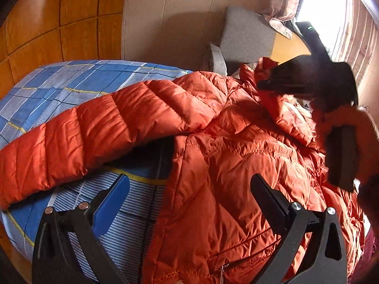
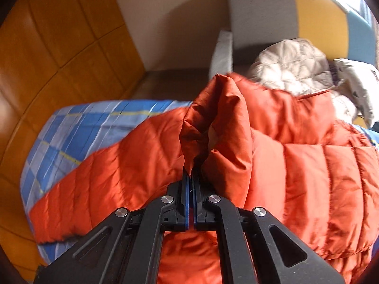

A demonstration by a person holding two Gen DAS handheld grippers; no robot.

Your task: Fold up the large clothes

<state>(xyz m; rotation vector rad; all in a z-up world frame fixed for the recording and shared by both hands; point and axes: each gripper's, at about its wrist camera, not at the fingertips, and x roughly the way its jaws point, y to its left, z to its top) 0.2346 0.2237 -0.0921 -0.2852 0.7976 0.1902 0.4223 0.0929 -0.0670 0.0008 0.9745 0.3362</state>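
An orange quilted puffer jacket (image 1: 213, 146) lies spread on a bed with a blue checked sheet (image 1: 71, 80); one sleeve (image 1: 71, 139) stretches out to the left. My left gripper (image 1: 189, 189) hovers over the jacket's lower edge, open, with nothing between its fingers. My right gripper (image 2: 190, 174) is shut on a pinched fold of the orange jacket (image 2: 213, 123), which stands up in a peak above the pads. In the left wrist view the right gripper (image 1: 265, 84) shows as a dark shape at the upper right, over the jacket's far side.
A grey armchair (image 1: 246, 37) with a yellow panel stands beyond the bed. A pale puffer garment (image 2: 291, 68) is piled on it. Orange wood panelling (image 1: 47, 23) lines the left wall. Curtains (image 1: 355, 35) and a bright window are at the upper right.
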